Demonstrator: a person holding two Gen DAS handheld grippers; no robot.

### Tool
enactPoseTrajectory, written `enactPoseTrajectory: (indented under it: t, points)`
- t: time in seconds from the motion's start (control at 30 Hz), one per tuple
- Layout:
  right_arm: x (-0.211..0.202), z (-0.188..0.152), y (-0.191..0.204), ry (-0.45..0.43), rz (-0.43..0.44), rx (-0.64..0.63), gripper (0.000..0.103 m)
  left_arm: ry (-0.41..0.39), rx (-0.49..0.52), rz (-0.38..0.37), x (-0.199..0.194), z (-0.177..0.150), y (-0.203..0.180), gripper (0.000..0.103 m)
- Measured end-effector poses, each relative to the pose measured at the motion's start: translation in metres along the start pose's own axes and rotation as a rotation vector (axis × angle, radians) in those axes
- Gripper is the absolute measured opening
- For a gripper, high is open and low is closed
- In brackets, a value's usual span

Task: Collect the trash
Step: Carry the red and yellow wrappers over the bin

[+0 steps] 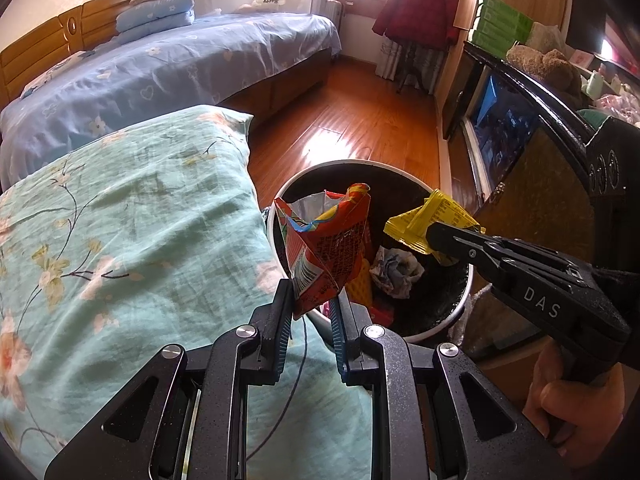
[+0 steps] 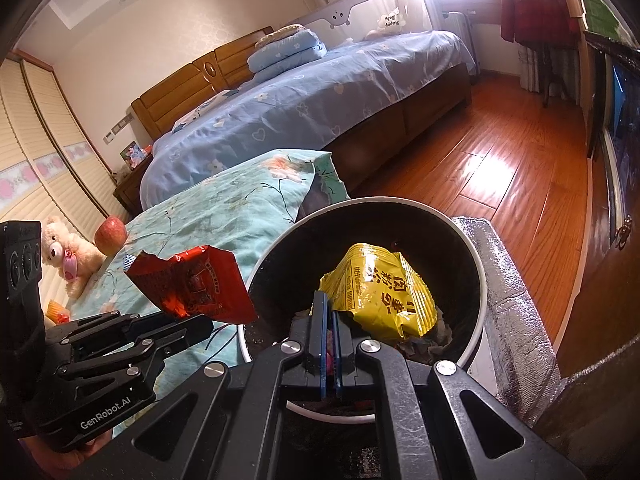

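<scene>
the left gripper (image 1: 312, 304) has its jaws pinched on the bottom corner of a red wrapper (image 1: 326, 248), which stands up torn and open at the top, over the near left rim of the bin (image 1: 276, 248). the right gripper (image 2: 329, 320) has its jaws pressed on the edge of a yellow wrapper (image 2: 380, 292), held above the middle of the bin's open mouth. in the left wrist view the right gripper comes in from the right side, with a bare hand (image 1: 572, 408) on its handle.

the bin is round with a white rim and a dark liner. inside it lie crumpled paper (image 1: 396, 272) and some red and orange scraps near the bottom. it stands on the wood floor (image 1: 360, 120), just beside a surface covered in a teal floral cloth (image 1: 140, 220); in the right wrist view a silver foil-wrapped bundle (image 2: 504, 292) lies against its right side.

on the far left edge of the teal cloth sit an apple (image 2: 111, 235) and a teddy bear (image 2: 66, 256), well apart from the bin.

beyond is a bed (image 1: 180, 64) with a blue sheet, a folded blue quilt (image 1: 156, 12) at its wooden headboard, and a red coat (image 1: 416, 8) hanging near the bright window.
</scene>
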State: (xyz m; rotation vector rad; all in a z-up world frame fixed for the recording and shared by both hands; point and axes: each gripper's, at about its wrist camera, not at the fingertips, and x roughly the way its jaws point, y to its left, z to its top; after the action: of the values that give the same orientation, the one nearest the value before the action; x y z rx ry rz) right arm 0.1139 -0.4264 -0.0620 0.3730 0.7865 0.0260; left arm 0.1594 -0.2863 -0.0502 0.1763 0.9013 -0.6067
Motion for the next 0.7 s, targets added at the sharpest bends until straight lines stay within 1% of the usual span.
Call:
enactPoseTrajectory:
  t: [0.7]
  points:
    - [0.002,0.0023,-0.0036,0.004,0.002,0.007,0.002,0.008,0.019,0.003,0.0081,0.0074,-0.0077,0.017]
